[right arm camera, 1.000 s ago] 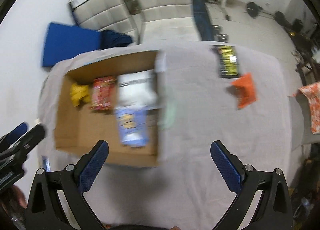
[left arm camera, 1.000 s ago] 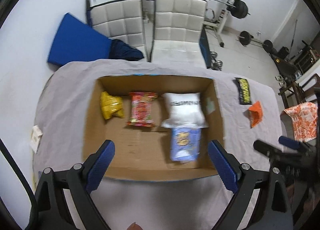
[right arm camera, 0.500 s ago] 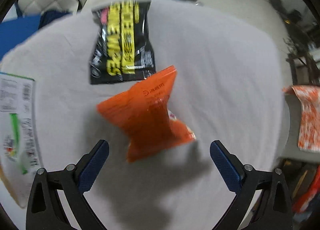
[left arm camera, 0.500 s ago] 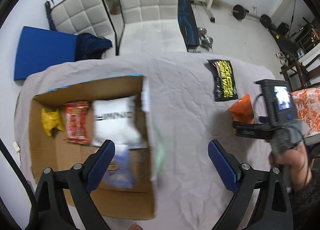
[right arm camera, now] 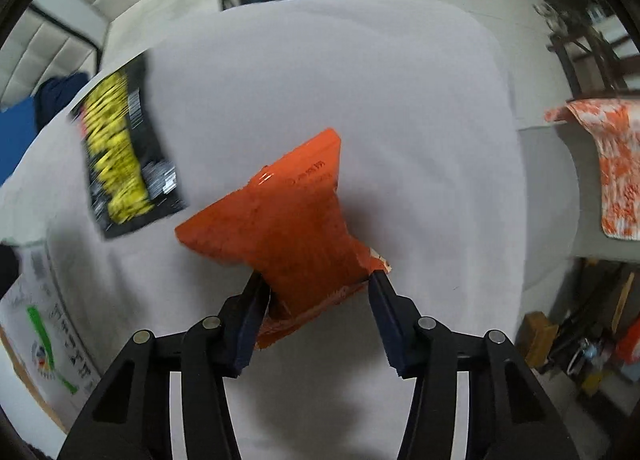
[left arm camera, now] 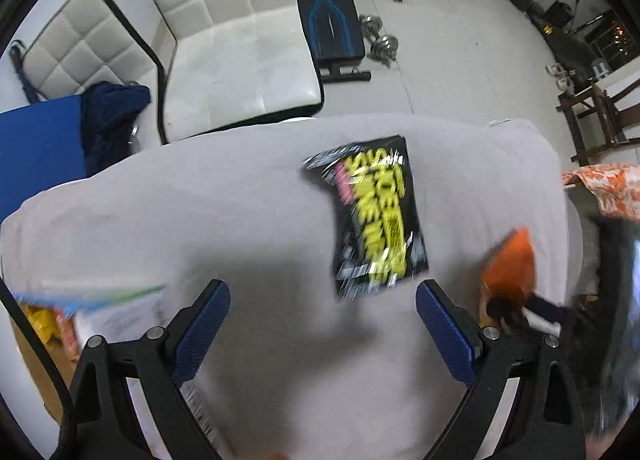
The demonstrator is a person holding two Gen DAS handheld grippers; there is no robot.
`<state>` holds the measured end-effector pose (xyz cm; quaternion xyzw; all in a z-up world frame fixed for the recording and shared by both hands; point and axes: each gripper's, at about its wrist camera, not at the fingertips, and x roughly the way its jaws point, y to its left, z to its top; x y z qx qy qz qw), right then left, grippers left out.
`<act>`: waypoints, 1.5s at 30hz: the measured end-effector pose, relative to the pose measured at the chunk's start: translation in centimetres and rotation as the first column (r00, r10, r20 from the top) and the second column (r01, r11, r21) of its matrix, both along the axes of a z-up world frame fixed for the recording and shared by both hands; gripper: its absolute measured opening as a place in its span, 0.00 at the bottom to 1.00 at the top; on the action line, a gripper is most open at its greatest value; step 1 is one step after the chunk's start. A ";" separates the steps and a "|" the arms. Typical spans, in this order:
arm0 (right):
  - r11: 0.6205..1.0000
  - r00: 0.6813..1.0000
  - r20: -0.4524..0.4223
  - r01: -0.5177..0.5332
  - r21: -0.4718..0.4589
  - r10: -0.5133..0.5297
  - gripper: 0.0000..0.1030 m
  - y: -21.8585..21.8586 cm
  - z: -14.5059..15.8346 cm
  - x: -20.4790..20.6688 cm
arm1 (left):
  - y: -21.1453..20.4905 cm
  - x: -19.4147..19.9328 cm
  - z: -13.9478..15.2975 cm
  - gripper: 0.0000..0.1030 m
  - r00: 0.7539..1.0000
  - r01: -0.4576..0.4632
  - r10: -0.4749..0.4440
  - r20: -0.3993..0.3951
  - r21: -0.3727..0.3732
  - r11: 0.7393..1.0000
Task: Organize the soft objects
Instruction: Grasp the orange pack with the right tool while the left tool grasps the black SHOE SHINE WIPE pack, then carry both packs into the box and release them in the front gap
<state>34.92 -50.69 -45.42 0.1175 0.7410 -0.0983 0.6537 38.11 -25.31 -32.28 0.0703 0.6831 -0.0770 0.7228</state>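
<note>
My right tool point(right arm camera: 316, 292) is squeezing the orange bag point(right arm camera: 288, 228) on the grey worktop point(right arm camera: 400, 100), its long side pointing away and to the right. The black and yellow bag point(left arm camera: 372, 216) is lying flat just left of it, long side pointing away. My left tool point(left arm camera: 320, 324) is hanging wide open, holding nothing. The box point(left arm camera: 36, 360) is cut off and blurry.

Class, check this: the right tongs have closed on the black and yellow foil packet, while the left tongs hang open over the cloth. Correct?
Not quite. The right wrist view shows the right tongs closed on the crumpled orange snack bag; the black and yellow foil packet lies untouched. The left tongs are open.
</note>
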 end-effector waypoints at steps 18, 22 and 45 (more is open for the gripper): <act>0.997 0.999 0.035 0.030 0.065 -0.032 0.52 -1.8 -1.2 0.6 | -5.6 1.8 -7.3 0.54 0.993 0.119 -0.118 -0.029 0.066 0.991; 0.997 1.000 0.010 0.001 0.077 -0.002 0.51 -0.8 -0.8 -1.1 | -3.7 -2.0 -7.2 0.54 0.993 0.111 -0.109 -0.045 0.049 0.993; 0.996 0.989 -0.115 -0.089 0.000 0.089 0.50 6.4 -2.5 -12.4 | 0.7 -15.4 -8.2 0.55 0.995 0.043 -0.040 -0.092 0.028 0.999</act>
